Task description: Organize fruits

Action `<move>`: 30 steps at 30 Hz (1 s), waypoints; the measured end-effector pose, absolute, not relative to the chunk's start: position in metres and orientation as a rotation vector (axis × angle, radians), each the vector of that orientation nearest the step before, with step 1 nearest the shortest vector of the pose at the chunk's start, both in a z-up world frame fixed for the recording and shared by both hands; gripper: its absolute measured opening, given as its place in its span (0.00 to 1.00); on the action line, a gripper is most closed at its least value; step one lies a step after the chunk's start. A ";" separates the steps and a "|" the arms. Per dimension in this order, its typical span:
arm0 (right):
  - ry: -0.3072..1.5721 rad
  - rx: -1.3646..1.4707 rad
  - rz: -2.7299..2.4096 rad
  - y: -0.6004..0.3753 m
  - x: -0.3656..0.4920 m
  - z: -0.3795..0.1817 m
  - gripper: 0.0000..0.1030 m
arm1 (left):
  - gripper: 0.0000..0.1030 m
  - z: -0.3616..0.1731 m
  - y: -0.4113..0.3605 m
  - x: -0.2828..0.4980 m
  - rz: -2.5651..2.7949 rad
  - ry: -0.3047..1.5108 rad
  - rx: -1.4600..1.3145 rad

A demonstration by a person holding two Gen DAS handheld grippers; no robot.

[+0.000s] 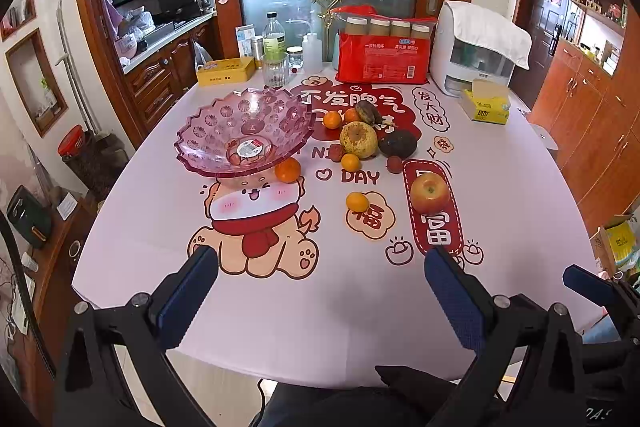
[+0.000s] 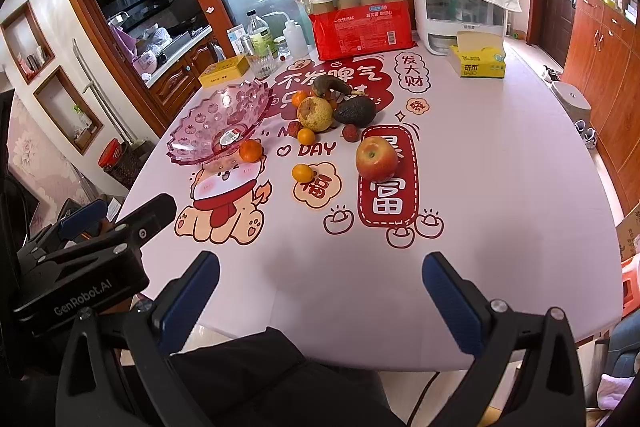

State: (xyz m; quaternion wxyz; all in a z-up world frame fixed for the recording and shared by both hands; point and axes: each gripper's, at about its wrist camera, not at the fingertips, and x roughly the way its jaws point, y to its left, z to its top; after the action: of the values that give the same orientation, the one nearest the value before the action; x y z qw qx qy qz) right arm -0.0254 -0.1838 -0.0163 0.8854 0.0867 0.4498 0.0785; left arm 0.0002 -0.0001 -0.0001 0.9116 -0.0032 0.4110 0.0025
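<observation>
Your left gripper (image 1: pixel 320 267) and right gripper (image 2: pixel 320 267) both hang wide open and empty over the near edge of the pink printed tablecloth (image 1: pixel 360 307). Ahead lie a red apple (image 2: pixel 377 158) and a small orange tangerine (image 2: pixel 302 173). Beyond, the empty pink faceted plastic bowl (image 1: pixel 244 131) stands left of the clustered yellow pear (image 1: pixel 359 139) and dark avocado (image 1: pixel 397 143).

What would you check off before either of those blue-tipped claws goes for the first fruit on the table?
1. Left gripper open, holding nothing: ok.
2. Right gripper open, holding nothing: ok.
3. Pink bowl upright, no fruit inside: ok.
4. Apple standing apart from other fruit, free to grasp: ok.
5. Mandarin pressed close to the bowl's base, awkward to reach: not ok.
6. Pear soft or firm: cannot tell.
</observation>
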 end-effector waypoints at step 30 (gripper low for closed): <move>0.913 0.167 0.151 -0.191 -0.022 -0.016 0.99 | 0.99 -0.013 -0.001 0.000 -0.007 0.920 -0.040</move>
State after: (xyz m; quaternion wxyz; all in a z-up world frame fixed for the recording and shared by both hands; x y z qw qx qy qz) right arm -0.0217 -0.1909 -0.0160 0.8915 0.0803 0.4399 0.0726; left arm 0.0004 -0.0009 -0.0127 0.8958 -0.0192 0.4441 -0.0035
